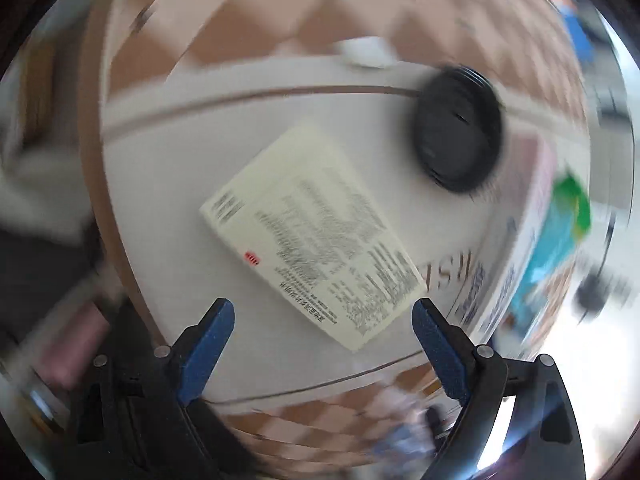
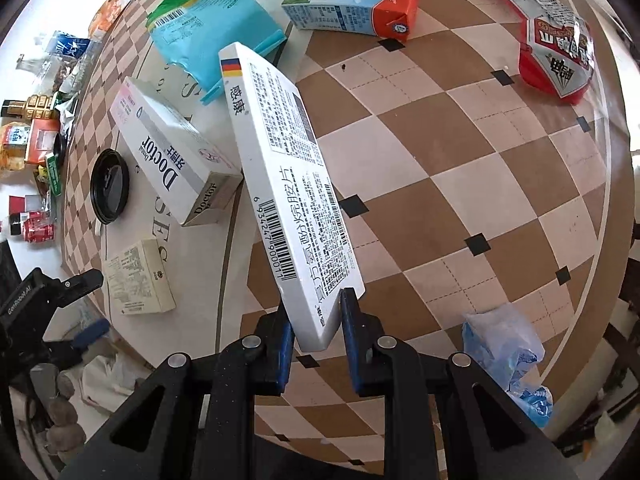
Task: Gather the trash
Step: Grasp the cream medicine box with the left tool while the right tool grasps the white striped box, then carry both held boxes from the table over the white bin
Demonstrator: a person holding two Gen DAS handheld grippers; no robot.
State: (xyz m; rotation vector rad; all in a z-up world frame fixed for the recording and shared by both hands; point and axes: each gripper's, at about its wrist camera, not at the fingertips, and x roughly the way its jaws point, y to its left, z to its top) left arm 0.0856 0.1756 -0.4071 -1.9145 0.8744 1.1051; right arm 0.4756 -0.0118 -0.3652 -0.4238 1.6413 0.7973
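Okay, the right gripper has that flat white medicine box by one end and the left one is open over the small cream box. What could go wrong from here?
1. The right gripper pinches the white medicine box only at its near end, so the long free end may swing or slip out.
2. The left gripper is open above the cream box, which lies flat on the table, so the fingertips may skid off.
3. The black lid lies nearby and might get knocked.

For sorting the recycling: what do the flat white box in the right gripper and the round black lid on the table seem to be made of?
White box: probably printed paperboard with a slight sheen; sharp folded edges, barcode. Black lid: likely moulded plastic; thin raised rim, glossy surface.
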